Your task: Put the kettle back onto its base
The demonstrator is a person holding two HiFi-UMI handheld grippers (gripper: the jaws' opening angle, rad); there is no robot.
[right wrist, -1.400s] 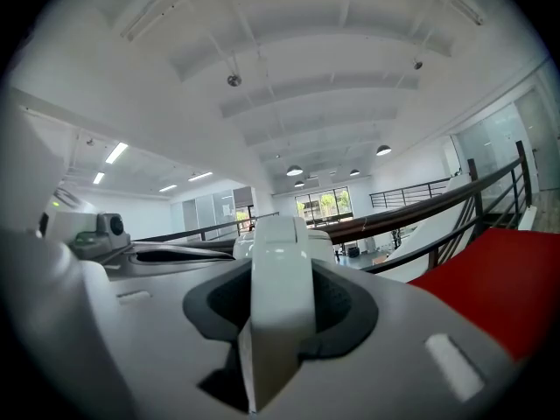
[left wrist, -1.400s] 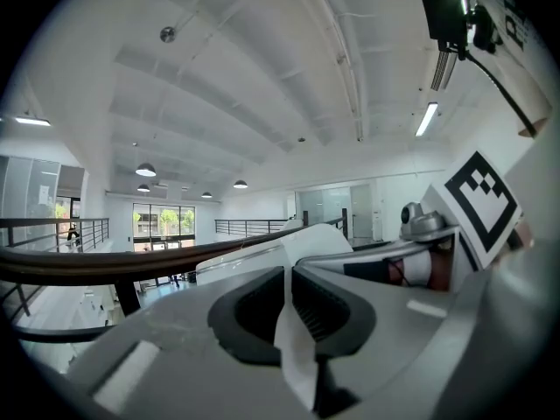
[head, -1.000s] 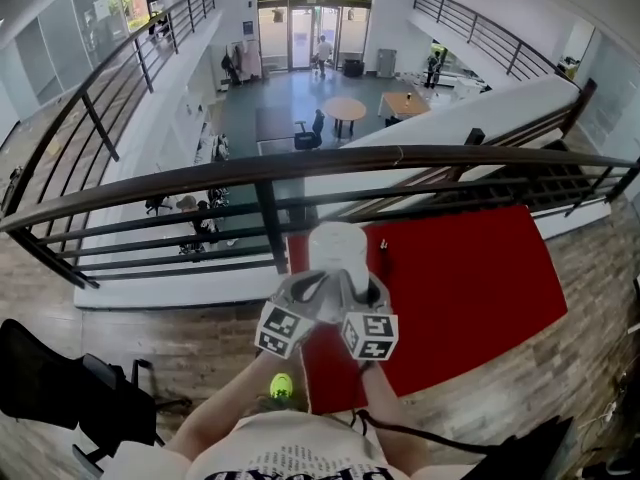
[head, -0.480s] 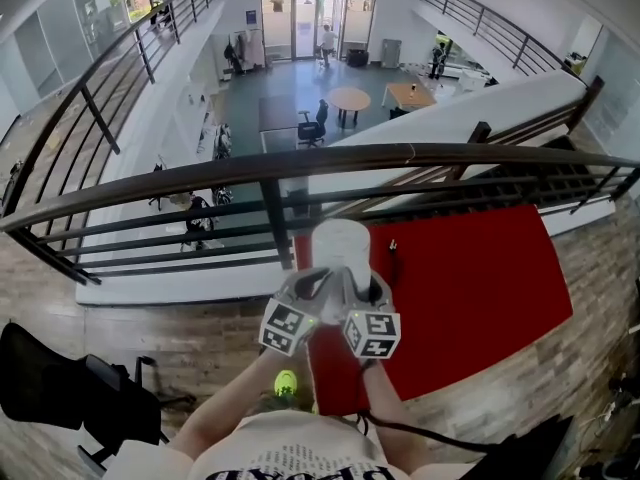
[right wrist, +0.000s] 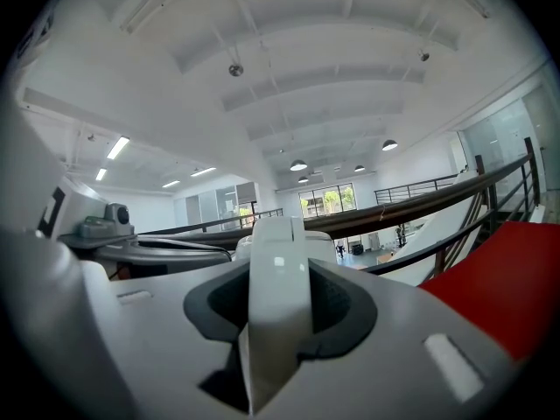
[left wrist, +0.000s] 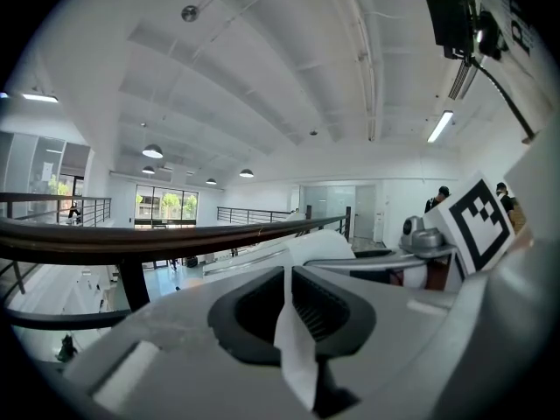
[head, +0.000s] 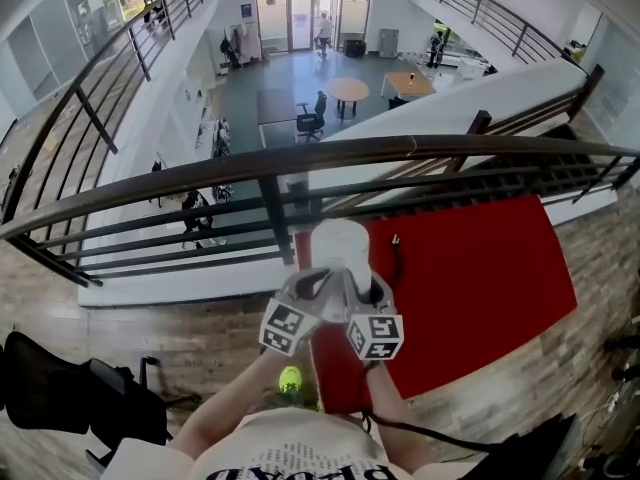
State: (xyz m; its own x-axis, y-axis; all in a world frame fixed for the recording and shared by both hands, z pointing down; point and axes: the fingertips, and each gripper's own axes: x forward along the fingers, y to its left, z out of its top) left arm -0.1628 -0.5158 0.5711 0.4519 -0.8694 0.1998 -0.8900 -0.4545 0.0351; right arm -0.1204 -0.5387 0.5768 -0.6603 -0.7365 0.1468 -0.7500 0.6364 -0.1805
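Note:
A white kettle (head: 340, 245) hangs over the near left part of a red table (head: 470, 278), close to the railing. Both grippers hold it from my side, their marker cubes side by side. My left gripper (head: 318, 282) is shut on a thin white edge of the kettle (left wrist: 320, 245); its pads (left wrist: 325, 309) press that strip in the left gripper view. My right gripper (head: 358, 282) is shut on the broad white handle (right wrist: 278, 265), which fills the gap between its pads (right wrist: 337, 309). No base shows; the spot beneath the kettle is hidden.
A dark handrail (head: 300, 158) with black bars runs across just beyond the table, with an open atrium far below. A small dark object (head: 396, 242) lies on the red top right of the kettle. A black chair (head: 60, 388) stands on the wooden floor at lower left.
Both grippers and the kettle have sunk slightly over the red table. The grip of each looks the same.

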